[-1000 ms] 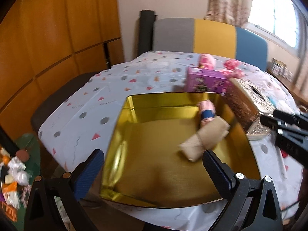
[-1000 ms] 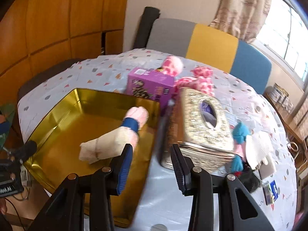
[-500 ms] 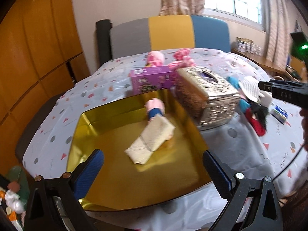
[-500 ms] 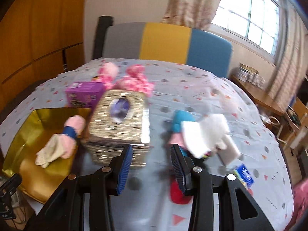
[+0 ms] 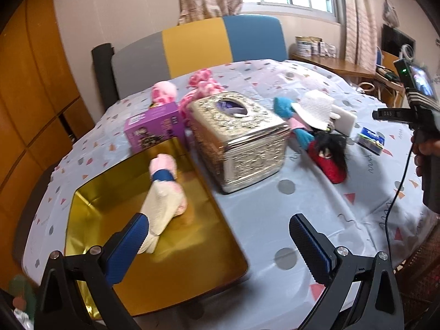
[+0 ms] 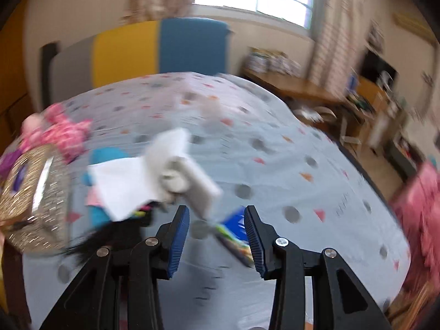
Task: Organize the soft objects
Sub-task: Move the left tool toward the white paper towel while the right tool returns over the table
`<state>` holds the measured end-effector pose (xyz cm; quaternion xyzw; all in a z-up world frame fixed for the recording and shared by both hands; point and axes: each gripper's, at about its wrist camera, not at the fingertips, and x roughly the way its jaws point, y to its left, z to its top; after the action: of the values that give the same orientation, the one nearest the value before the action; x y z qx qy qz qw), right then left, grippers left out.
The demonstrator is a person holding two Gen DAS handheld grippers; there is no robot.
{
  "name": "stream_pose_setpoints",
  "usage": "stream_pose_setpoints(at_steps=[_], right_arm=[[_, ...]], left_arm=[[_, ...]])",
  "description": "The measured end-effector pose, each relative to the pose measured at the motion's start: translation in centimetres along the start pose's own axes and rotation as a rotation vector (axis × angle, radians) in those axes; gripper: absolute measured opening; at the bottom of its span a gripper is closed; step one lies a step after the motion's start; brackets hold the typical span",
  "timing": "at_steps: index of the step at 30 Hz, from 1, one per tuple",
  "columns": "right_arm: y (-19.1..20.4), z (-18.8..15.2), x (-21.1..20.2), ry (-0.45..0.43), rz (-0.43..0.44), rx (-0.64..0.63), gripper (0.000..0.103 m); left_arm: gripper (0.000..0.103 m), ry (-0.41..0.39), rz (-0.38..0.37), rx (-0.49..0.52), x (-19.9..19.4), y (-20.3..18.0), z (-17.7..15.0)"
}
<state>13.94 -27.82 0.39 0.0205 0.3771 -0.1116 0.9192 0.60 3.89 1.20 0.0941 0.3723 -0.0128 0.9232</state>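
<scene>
A gold tray (image 5: 90, 200) holds a pink and cream soft doll (image 5: 164, 192) with a blue band. My left gripper (image 5: 218, 242) is open and empty, above the tray's near right edge. A pile of soft toys lies right of the tissue box: a teal and pink doll (image 5: 291, 121), a white hat (image 5: 315, 108), a black-haired red doll (image 5: 330, 156). Pink spotted plush toys (image 5: 202, 84) lie at the back. My right gripper (image 6: 216, 227) is open and empty, above the cloth just right of the pile (image 6: 143, 181); that view is blurred.
A silver embossed tissue box (image 5: 239, 137) stands beside the tray. A purple carton (image 5: 154, 126) stands behind the tray. A small blue packet (image 5: 371, 140) lies on the spotted tablecloth (image 5: 275, 209). A grey, yellow and blue chair back (image 5: 198, 44) is behind the table.
Both views have swung right. The left gripper moved from over the tray toward its right edge. The right gripper moved from the tissue box to the toy pile and blue packet.
</scene>
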Motion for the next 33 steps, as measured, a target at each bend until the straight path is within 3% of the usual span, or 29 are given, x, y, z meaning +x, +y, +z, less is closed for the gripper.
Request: stream_pose_setpoints(at_steps=[4,8,21,33], right_arm=[[-3.0,0.1,1.5,0.076,0.016,0.161,0.041],[-4.2,-0.2,1.7,0.107,0.035,0.220,0.042],[-5.3,-0.3,2.2,0.136,0.067,0.305,0.042],[-6.5,-0.2,2.3,0.148,0.107,0.373,0.042]], left_arm=[[0.103,-0.002,-0.034,0.026,0.5,-1.7,0.9],[0.103,-0.002,-0.068,0.060,0.8,-3.8,1.7],[0.103,0.014,-0.186,0.115,2.5,-8.5,3.9],[0.100,0.095,-0.308,0.114,5.5,-11.8,6.7]])
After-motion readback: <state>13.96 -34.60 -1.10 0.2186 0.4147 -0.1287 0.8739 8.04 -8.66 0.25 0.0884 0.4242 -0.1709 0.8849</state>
